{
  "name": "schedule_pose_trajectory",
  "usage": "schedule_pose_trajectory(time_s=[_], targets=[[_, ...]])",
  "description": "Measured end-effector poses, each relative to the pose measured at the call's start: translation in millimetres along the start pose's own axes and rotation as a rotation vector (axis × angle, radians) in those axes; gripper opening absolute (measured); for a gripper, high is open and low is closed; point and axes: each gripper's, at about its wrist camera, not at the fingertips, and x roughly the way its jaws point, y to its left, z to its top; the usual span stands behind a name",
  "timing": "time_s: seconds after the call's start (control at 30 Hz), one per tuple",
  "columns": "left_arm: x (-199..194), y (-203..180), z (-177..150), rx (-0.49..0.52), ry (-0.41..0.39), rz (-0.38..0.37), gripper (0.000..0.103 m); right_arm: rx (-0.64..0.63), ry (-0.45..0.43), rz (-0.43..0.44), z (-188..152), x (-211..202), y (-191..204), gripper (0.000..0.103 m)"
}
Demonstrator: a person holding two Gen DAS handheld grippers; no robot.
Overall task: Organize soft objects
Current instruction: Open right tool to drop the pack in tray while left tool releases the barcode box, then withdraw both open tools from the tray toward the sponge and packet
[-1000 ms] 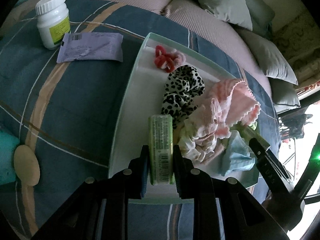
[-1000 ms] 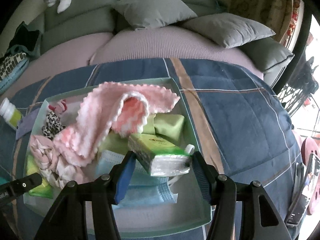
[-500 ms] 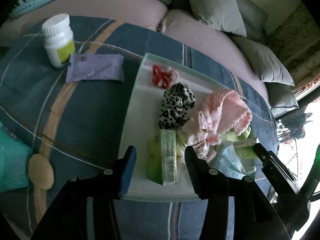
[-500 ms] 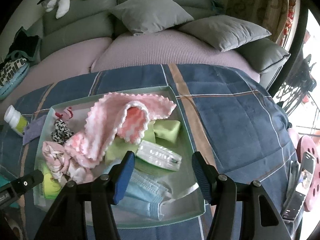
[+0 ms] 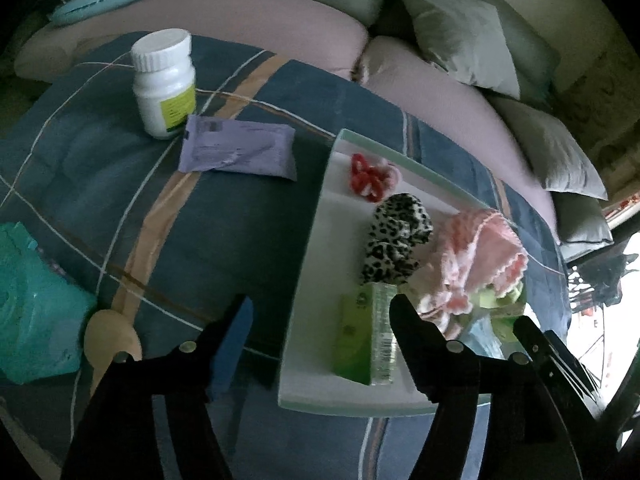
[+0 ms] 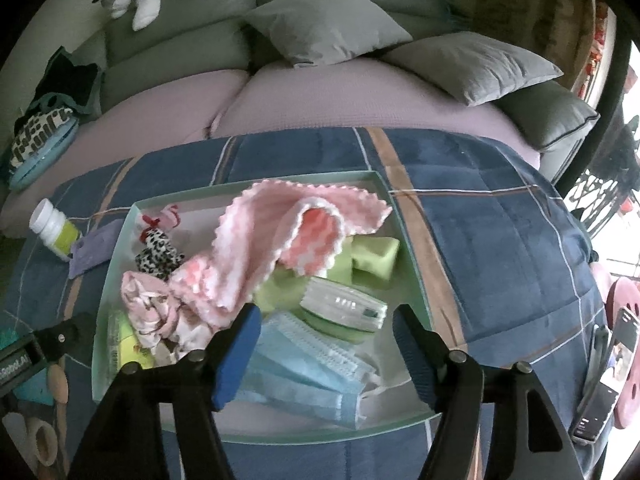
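Broadly spread under everything: a blue plaid quilt (image 6: 500, 248), with grey cushions (image 6: 320, 20) and a mauve sofa seat (image 6: 360, 96) behind. Resting on the quilt, a pale green tray (image 6: 412, 264) full of soft things. Draped across the tray's middle, a pink knitted cloth (image 6: 280, 232); below it, a stack of blue face masks (image 6: 304, 376); at the left side, a crumpled pink floral fabric (image 6: 148, 308). Smaller still: a white-and-green tissue pack (image 6: 344, 308) lying on green cloths, a second green tissue pack (image 5: 368, 340) flat on the tray floor near its front edge, a leopard-print scrunchie (image 5: 396, 240), and a red-and-pink scrunchie (image 5: 370, 178) in the far corner. Outside the tray, on the quilt: a purple sachet (image 5: 238, 152) just beside a white pill bottle (image 5: 164, 80).

Left gripper (image 5: 320, 312) just opened wide, jaws apart and empty, the green pack lying free by the right finger. Right gripper (image 6: 324, 328) likewise just widened, jaws apart above the masks, gripping nothing.
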Motion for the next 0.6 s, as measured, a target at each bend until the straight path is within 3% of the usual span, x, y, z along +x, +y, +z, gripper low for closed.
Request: schedule_pose_trajectory(time_s=[0.07,0.37,0.47,0.53,0.6], targets=[[0.8,1.7,0.7,-0.005,0.0,0.016,0.08,-0.005,0.005,0.008,-0.4,0.3,3.0,0.077],[1.6,7.5,0.8,-0.036,0.011,0.026,0.081,-0.041,0.022,0.025,-2.3,2.5,19.0,0.091],[0.2,7.9,0.3,-0.037,0.004,0.031,0.093,-0.048,0.023,0.034,-2.6,2.6,22.8,0.092],[-0.9,8.6,0.6,-0.042,-0.006,0.027,0.094,-0.044,0.018,0.049,-3.0,2.7,24.1,0.103],[-2.5,10.5,1.6,-0.05,-0.019,0.022,0.095,-0.039,0.012,0.069,-3.5,1.4,24.2,0.103]])
